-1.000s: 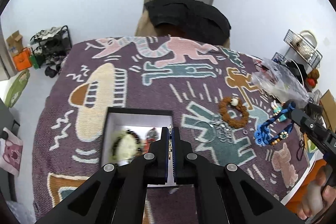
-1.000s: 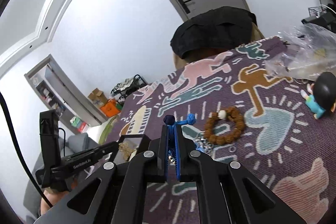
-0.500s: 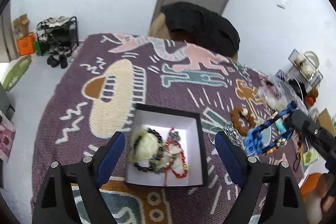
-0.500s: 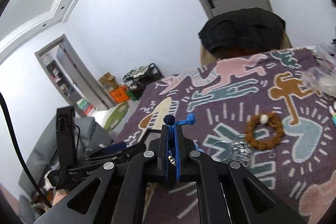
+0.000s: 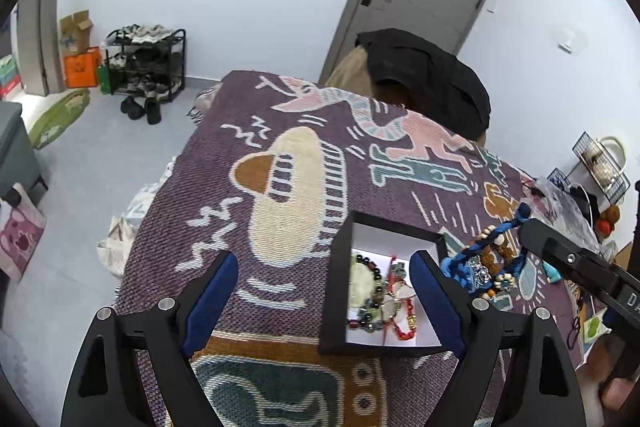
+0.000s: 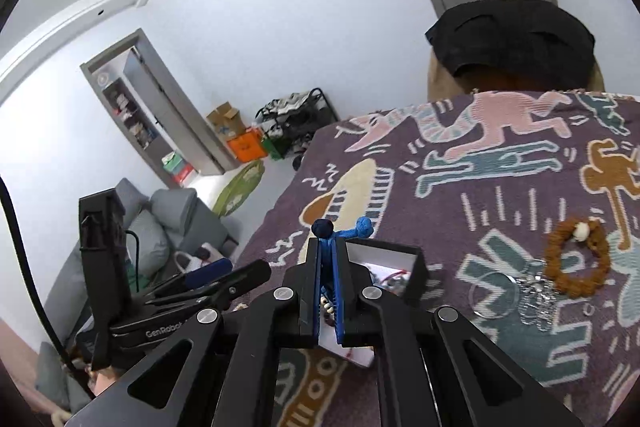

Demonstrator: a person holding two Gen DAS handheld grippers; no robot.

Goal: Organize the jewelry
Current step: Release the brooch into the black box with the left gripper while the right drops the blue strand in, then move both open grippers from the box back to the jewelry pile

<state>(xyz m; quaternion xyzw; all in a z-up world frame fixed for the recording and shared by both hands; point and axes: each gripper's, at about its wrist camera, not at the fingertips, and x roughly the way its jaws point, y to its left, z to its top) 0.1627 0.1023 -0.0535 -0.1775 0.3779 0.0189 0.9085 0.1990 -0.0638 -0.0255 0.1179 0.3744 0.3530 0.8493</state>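
Observation:
A black jewelry box (image 5: 335,291) with a white inside holds a pale green bead bracelet (image 5: 362,287) and a red necklace (image 5: 402,311). My left gripper (image 5: 324,291) is open and empty, its blue pads either side of the box's left wall. My right gripper (image 6: 329,267) is shut on a blue cord bracelet (image 6: 340,233) with small beads; in the left wrist view the bracelet (image 5: 476,259) hangs by the box's right edge (image 6: 416,267). A brown wooden bead bracelet (image 6: 576,259) and a silver chain (image 6: 532,295) lie on the cloth.
The table carries a purple patterned cloth (image 5: 280,187). A chair with a black jacket (image 5: 428,75) stands at the far side. Clear plastic bags and a wire basket (image 5: 600,163) sit at the right. The left gripper's body (image 6: 160,307) shows left of my right gripper.
My left gripper has opened and dropped its necklace into the box, then drawn back left. My right gripper has carried the blue bracelet leftward to the box.

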